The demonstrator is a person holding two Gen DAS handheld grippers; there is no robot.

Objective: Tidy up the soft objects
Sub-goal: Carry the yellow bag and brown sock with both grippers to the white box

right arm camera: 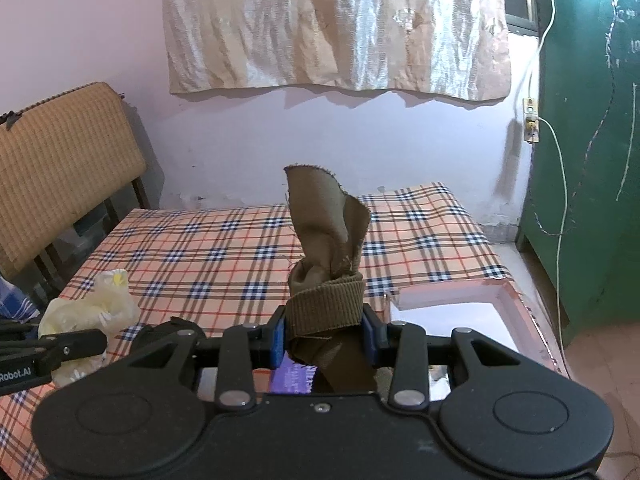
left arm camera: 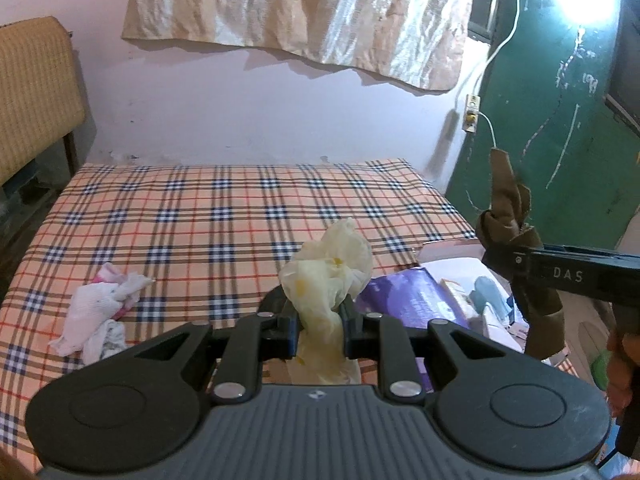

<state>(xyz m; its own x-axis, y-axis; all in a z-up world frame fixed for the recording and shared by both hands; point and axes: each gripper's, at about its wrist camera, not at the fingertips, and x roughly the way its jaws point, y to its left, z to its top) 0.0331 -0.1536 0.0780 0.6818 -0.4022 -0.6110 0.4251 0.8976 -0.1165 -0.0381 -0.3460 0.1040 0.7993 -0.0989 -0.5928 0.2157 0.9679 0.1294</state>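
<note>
Left wrist view: a white and pink cloth (left arm camera: 100, 314) is seen lying at the lower left on the checked bedsheet (left arm camera: 200, 216), and at the centre the left gripper (left arm camera: 320, 322) is clamped on a pale yellow cloth (left arm camera: 326, 276). At the right edge a brown cloth (left arm camera: 510, 220) is pinched by the right gripper (left arm camera: 516, 256) above an open box (left arm camera: 448, 250). Right wrist view: the brown cloth's ribbed band is gripped between the blue pads (right arm camera: 370, 338) at the centre.
</note>
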